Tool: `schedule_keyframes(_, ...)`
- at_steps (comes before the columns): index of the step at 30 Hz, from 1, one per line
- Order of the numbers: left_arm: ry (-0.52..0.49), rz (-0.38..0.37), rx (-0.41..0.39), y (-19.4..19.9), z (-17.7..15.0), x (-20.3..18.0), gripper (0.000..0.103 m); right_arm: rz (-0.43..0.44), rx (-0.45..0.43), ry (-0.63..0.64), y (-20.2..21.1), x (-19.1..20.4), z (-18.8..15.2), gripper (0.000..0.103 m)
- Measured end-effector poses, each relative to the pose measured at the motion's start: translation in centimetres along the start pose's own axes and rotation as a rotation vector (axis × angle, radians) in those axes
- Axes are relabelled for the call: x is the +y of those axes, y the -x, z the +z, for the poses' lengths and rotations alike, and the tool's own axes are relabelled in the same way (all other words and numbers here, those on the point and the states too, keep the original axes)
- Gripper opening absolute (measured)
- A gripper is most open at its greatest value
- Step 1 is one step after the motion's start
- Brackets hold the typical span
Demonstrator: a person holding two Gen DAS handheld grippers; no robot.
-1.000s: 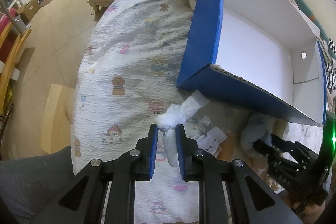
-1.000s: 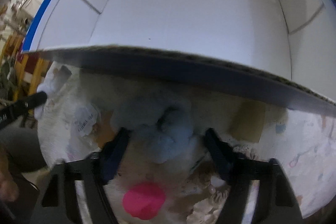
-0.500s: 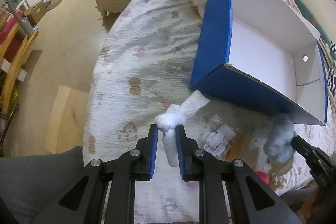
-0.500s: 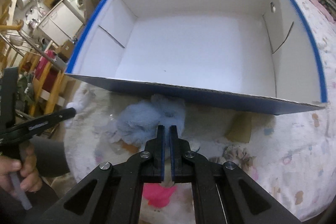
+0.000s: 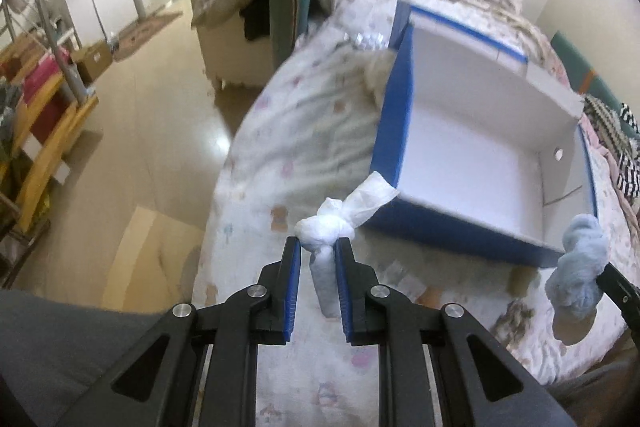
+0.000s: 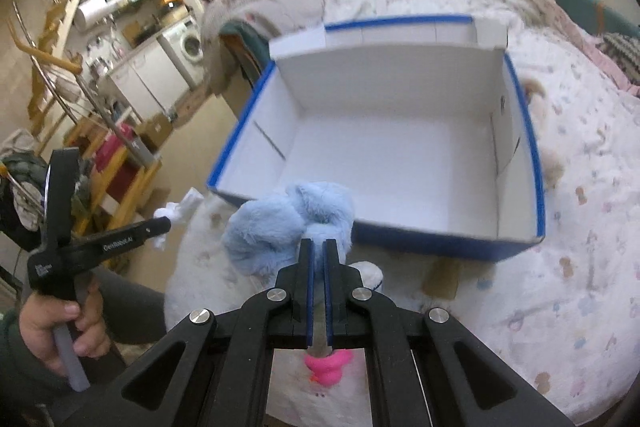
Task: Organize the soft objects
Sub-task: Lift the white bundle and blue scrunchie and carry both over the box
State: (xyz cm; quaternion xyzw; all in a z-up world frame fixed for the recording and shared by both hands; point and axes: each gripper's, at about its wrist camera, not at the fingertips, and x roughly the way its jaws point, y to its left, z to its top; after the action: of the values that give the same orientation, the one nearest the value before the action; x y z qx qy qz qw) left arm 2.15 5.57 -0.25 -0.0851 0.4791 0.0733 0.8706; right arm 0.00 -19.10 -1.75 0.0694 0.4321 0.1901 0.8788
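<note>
Holding knotted white cloth (image 5: 334,223) in left gripper (image 5: 318,261), fluffy blue plush (image 6: 288,223) clamped in right gripper (image 6: 318,259), both near blue box (image 6: 534,163) front wall. I worry thin pinch slips, plush snags rim.

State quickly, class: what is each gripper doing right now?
Left gripper: shut on the knotted white cloth.
Right gripper: shut on the fluffy blue toy.

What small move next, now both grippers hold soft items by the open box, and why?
Probably carry the right gripper forward over the blue box's near wall, then release. It is shut on the fluffy blue toy, lifted clear of the bed; the box looks empty. The left gripper holds the knotted white cloth and can follow.
</note>
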Motion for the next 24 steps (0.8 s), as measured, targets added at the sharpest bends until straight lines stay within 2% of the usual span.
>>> schedule_keyframes(6,-0.048,0.006,-0.027,0.4,2.4,-2.2,0.016,-0.002,-0.082,0.017,1.3,0.2,2.0,0.006)
schedule_keyframes(14,-0.122,0.014,-0.059,-0.4,5.2,-5.0,0.016,-0.02,-0.182,-0.005,1.3,-1.9,4.6,0.006)
schedule_keyframes(24,-0.186,-0.001,-0.063,-2.6,7.6,-8.7,0.016,-0.031,-0.226,-0.061,0.6,-4.4,6.8,0.006)
